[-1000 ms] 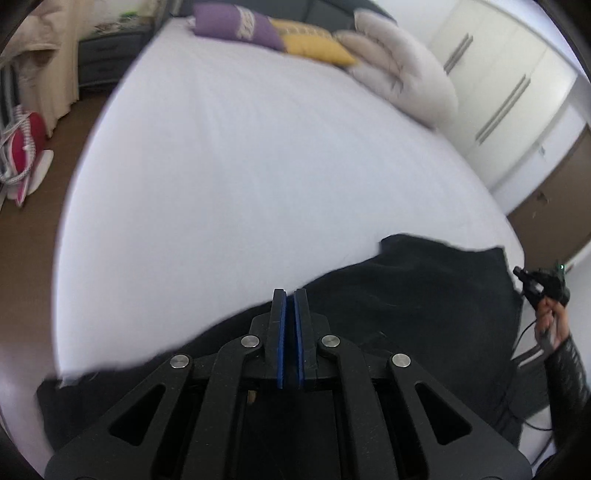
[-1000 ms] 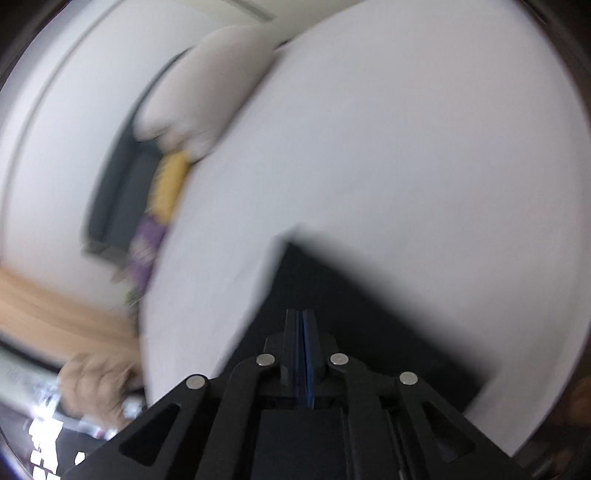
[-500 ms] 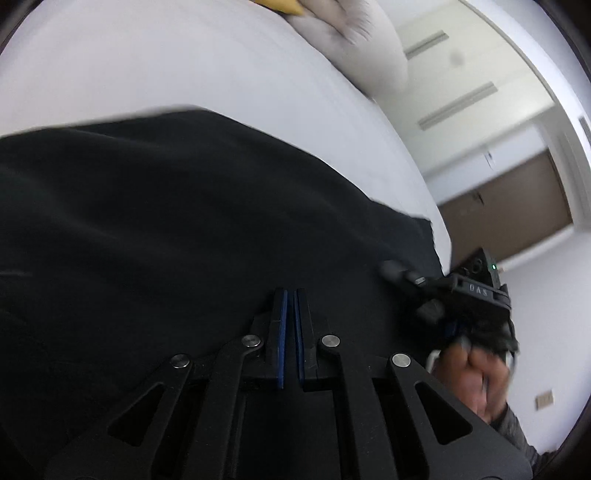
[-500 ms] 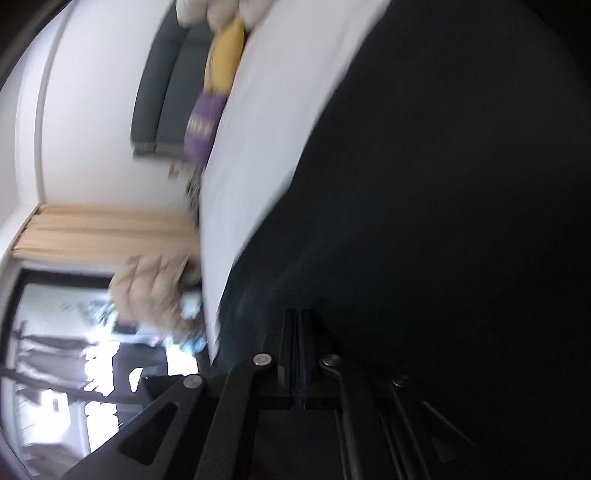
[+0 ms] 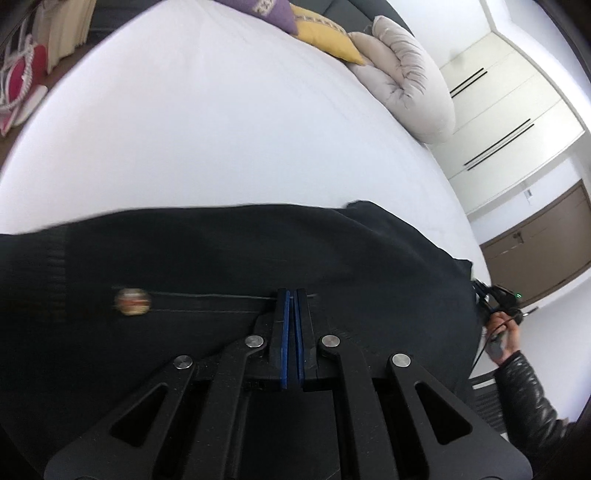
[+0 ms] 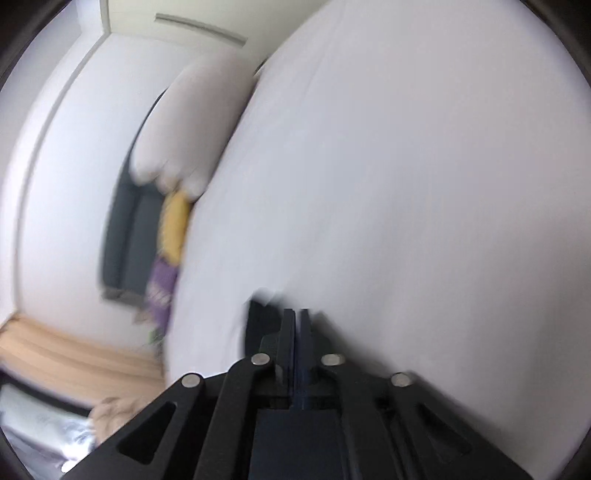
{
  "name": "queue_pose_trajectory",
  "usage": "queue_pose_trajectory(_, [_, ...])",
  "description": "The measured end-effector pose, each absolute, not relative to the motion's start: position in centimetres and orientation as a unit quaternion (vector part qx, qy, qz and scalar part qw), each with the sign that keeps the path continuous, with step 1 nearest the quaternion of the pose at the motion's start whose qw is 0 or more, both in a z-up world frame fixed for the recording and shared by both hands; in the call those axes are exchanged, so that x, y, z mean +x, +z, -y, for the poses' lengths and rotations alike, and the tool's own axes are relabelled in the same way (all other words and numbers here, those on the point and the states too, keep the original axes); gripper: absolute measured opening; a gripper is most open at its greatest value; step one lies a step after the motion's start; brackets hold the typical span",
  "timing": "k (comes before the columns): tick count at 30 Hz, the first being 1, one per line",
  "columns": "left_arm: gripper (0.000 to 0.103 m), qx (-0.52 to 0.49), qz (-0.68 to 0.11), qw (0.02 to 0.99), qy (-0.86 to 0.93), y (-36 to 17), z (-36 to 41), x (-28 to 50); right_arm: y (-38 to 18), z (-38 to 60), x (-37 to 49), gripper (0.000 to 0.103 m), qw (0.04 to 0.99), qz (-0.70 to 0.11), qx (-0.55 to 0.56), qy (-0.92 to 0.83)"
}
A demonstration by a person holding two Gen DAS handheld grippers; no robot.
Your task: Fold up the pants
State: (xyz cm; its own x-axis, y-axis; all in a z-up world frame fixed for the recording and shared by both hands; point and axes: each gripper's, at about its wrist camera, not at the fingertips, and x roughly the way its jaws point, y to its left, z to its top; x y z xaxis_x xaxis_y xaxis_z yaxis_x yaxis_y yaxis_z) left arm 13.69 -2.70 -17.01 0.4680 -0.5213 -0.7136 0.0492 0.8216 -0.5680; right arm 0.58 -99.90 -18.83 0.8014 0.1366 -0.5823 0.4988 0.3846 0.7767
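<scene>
Here, in the left wrist view, a pink and white thing (image 5: 18,74) lies at the upper left edge, beside the white bed (image 5: 221,129) that fills the upper half. The black pants (image 5: 221,258) are spread across the middle and lower frame on the near part of the bed. A small round blurred tag or button (image 5: 132,302) sits on them at the left of a seam. At lower centre the left gripper (image 5: 293,291) has its blue pads together, tips right at that seam; whether cloth is pinched between them I cannot tell. Along the top, a purple cushion (image 5: 266,9), a yellow cushion (image 5: 325,29) and a pale padded pillow (image 5: 410,81) lie in a row. At the right edge the right gripper (image 5: 495,295) is at the pants' far corner, gripped by a hand (image 5: 506,338) in a dark sleeve (image 5: 524,398).

The right wrist view is blurred. Its fingers (image 6: 288,332) stand at lower centre with only a thin slit between and the jaws opening. Dark cloth shows just left of the tips; whether any lies between them is lost in the blur.
</scene>
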Motion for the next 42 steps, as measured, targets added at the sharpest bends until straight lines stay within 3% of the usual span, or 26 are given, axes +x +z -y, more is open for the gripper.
queue_pose_trajectory(4, [0.004, -0.245, -0.468, 0.839, -0.129, -15.5, -2.7, 12.3, -16.2, 101.4, -4.5, 0.009, 0.788, -0.263, 0.541, -0.134])
queue_pose_trajectory(6, [0.004, -0.249, -0.459, 0.847, -0.105, -14.4, -0.9, 11.1, -14.5, 100.0, -6.3, 0.011, 0.802, -0.270, 0.521, -0.111])
queue_pose_trajectory(8, [0.004, -0.263, -0.449, 0.847, -0.115, -12.8, -0.8, 9.9, -13.7, 98.2, -7.8, 0.030, 0.810, -0.271, 0.513, -0.086])
queue_pose_trajectory(10, [0.004, -0.266, -0.444, 0.842, -0.149, -11.5, 0.3, 9.0, -14.0, 96.1, -8.3, 0.066, 0.800, -0.280, 0.526, -0.072])
queue_pose_trajectory(11, [0.004, -0.266, -0.445, 0.839, -0.166, -11.1, 2.0, 9.1, -14.3, 94.6, -8.9, 0.067, 0.796, -0.281, 0.530, -0.075])
queue_pose_trajectory(19, [0.004, -0.204, -0.480, 0.802, -0.292, -11.9, 15.1, 10.7, -18.2, 93.2, -9.0, 0.064, 0.746, -0.300, 0.586, -0.097])
queue_pose_trajectory(23, [0.004, -0.186, -0.521, 0.782, -0.288, -14.9, 17.3, 11.3, -18.9, 94.0, -8.5, 0.062, 0.748, -0.286, 0.592, -0.093])
queue_pose_trajectory(27, [0.004, -0.227, -0.529, 0.765, -0.290, -16.9, 14.6, 10.3, -19.1, 94.8, -7.6, 0.062, 0.746, -0.276, 0.603, -0.067])
queue_pose_trajectory(29, [0.004, -0.230, -0.529, 0.763, -0.291, -16.8, 14.1, 10.0, -19.4, 94.8, -6.0, 0.056, 0.745, -0.275, 0.606, -0.055])
queue_pose_trajectory(34, [0.004, -0.225, -0.526, 0.766, -0.293, -16.5, 13.9, 9.6, -21.0, 96.0, -5.1, 0.021, 0.721, -0.256, 0.643, -0.046])
queue_pose_trajectory(42, [0.004, -0.230, -0.525, 0.766, -0.292, -16.5, 13.9, 9.3, -20.9, 96.0, -4.6, 0.012, 0.735, -0.256, 0.627, -0.043])
